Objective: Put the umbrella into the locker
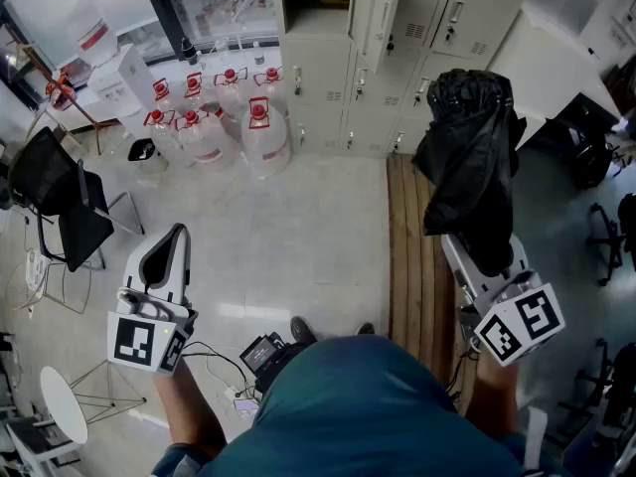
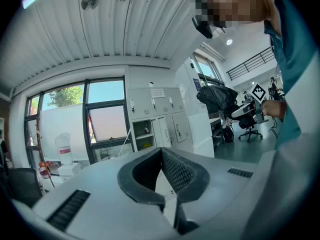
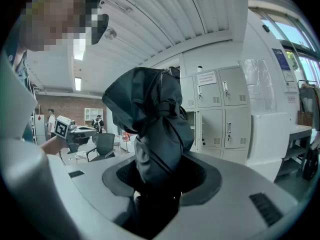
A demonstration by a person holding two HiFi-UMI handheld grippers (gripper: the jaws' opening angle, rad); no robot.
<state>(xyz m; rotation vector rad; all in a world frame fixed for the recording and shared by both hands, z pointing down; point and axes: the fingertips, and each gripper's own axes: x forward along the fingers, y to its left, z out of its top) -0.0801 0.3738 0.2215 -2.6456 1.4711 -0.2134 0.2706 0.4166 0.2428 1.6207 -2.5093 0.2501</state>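
Pale floor point(image 1: 288, 237) runs to grey lockers point(image 1: 442, 28), water jugs point(image 1: 263, 132) alongside.

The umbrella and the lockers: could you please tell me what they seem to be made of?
The umbrella looks like thin black fabric, probably nylon or polyester: it hangs in soft creased folds with a faint sheen. The lockers look like painted sheet metal, pale and matt: flat doors with pressed vent slots and small handles.
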